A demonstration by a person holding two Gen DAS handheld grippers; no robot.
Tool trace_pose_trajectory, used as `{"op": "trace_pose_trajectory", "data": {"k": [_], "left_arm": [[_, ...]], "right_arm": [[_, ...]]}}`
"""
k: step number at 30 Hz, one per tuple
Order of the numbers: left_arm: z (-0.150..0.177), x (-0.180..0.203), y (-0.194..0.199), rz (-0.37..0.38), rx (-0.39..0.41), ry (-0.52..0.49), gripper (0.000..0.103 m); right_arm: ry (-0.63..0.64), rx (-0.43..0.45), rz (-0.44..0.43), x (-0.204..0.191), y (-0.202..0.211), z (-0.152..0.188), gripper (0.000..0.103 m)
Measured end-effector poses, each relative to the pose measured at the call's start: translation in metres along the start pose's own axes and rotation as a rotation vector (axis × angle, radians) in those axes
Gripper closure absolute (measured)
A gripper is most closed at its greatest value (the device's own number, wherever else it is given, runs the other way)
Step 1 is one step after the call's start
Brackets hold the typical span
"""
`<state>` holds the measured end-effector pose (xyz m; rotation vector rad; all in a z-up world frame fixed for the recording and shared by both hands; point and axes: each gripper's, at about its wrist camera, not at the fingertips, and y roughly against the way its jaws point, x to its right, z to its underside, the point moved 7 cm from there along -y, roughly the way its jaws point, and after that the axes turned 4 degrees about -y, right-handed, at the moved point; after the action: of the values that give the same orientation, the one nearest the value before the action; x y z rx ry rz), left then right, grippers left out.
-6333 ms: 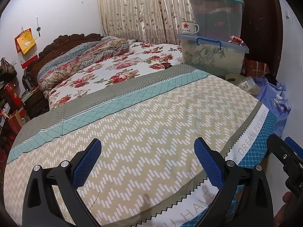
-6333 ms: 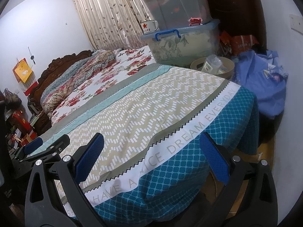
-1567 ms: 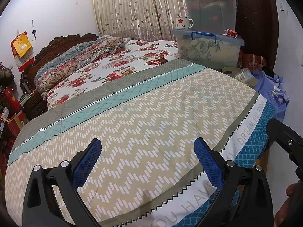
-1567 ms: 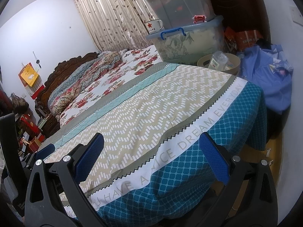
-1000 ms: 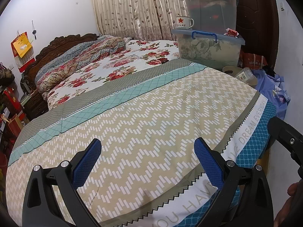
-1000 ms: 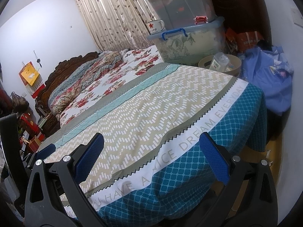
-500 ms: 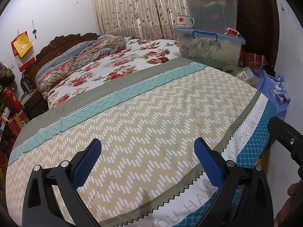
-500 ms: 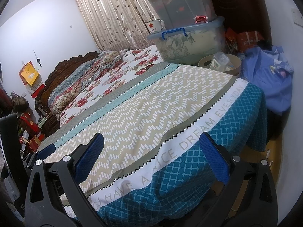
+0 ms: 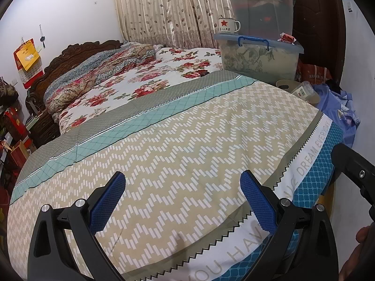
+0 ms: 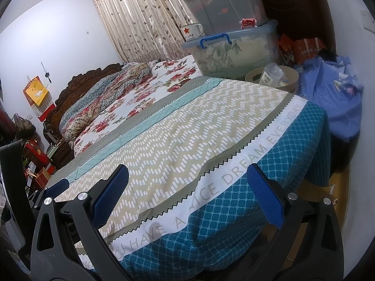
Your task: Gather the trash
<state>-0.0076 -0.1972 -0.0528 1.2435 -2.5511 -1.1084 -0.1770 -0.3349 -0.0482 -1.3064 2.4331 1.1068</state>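
Lying far beyond fingers (image 10: pixel 121 182): bottle (image 10: pixel 269 75)

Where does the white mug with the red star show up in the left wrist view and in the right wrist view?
Left wrist view: the mug is at upper right, standing on the lid of the blue-handled storage box.
Right wrist view: the mug is at top centre, on the same box lid.
Shared landmark: the box's blue handle, just below and right of the mug in both.
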Motion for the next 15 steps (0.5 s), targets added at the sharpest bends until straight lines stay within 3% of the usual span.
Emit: {"op": "trace_pose_trajectory", "data": {"k": [15], "left_arm": [[0.0017,-0.0024,-0.0005,0.002,-0.013,0.005,0.009]], "right_arm": [[0.0,-0.001,0.0,0.0003,-0.0007,0.0003,0.004]]}}
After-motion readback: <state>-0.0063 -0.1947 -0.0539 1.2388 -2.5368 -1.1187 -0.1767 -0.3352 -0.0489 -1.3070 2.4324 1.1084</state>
